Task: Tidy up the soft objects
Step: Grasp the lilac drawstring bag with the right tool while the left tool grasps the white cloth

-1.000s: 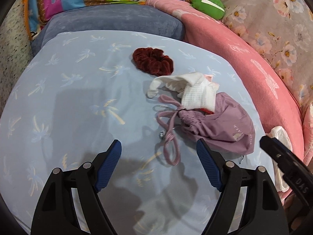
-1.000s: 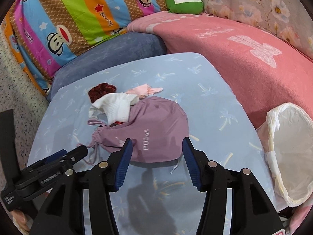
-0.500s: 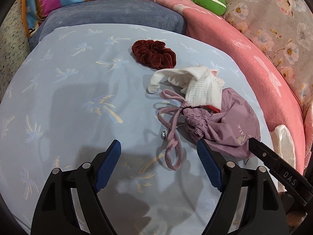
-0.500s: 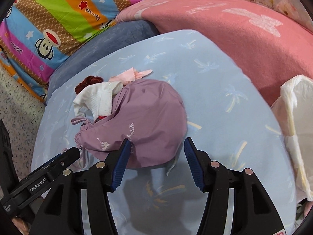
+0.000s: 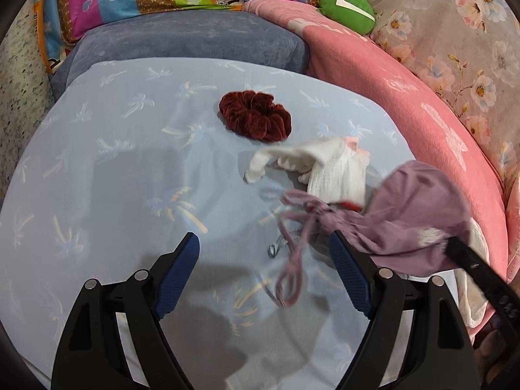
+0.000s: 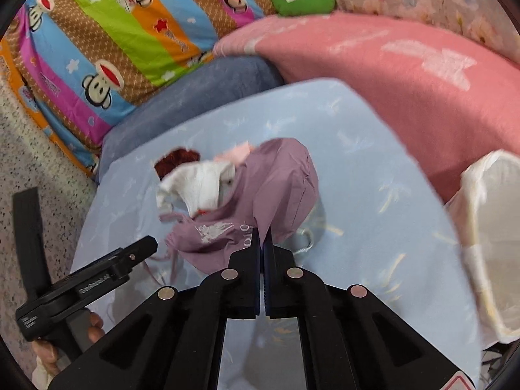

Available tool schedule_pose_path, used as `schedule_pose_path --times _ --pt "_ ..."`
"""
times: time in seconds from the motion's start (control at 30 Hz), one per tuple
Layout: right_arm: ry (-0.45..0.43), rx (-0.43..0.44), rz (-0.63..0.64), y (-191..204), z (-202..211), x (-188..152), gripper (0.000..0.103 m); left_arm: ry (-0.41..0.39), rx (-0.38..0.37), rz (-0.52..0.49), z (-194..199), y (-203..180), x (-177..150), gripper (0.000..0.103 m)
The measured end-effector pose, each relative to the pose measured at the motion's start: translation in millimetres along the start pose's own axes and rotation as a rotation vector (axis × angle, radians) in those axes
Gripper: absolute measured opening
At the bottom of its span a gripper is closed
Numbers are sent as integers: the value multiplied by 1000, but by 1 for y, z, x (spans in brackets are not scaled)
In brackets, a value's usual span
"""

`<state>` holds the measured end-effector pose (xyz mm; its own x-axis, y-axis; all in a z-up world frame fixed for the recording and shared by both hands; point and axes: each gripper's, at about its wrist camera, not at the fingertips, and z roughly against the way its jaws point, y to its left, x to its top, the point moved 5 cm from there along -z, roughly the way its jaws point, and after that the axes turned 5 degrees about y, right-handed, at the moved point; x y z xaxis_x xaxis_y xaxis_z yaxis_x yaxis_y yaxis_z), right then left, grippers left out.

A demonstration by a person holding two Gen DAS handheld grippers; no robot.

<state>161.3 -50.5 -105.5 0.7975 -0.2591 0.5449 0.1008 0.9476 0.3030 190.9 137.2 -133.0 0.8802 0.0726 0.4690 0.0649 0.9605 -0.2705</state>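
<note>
A mauve drawstring bag point(image 6: 276, 191) lies on the pale blue sheet point(image 6: 373, 195), its near edge pinched and raised by my right gripper point(image 6: 262, 232), which is shut on the cloth. The bag point(image 5: 419, 214) hangs lifted at the right of the left wrist view, its cord point(image 5: 292, 260) trailing down. A white sock point(image 5: 328, 169) rests on the bag's mouth, with a pink cloth point(image 6: 235, 152) behind it. A dark red scrunchie point(image 5: 255, 115) sits farther back. My left gripper point(image 5: 263, 273) hovers above the sheet beside the cord, its jaws opening with nothing between them.
A white mesh basket point(image 6: 487, 243) stands at the right edge of the sheet. A pink blanket point(image 6: 406, 74), a blue-grey cushion point(image 5: 195, 42), a striped cartoon pillow point(image 6: 113, 32) and a green plush point(image 5: 347, 8) ring the back. A hand point(image 6: 58, 351) holds the left gripper's handle.
My right gripper has closed onto the bag's near edge and lifted it, so the bag bunches up and its cord drags. The left gripper has stayed almost still.
</note>
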Motion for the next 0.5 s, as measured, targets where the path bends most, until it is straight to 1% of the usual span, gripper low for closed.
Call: schedule_pose_path --times 0.1,0.27,0.37,0.5 --pt "-66 -6 -39 -11 24 16 2 -17 -4 -11 2 -7 11 79" --pt "-121 -24 -73 -28 41 33 2 -28 -5 -27 -7 -20 29 79" --pt "-109 -22 -83 -34 36 37 2 -24 -5 -21 -19 -27 41 79" --pt "-80 -8 -76 -33 22 32 2 -23 -8 -31 -31 -35 53 78"
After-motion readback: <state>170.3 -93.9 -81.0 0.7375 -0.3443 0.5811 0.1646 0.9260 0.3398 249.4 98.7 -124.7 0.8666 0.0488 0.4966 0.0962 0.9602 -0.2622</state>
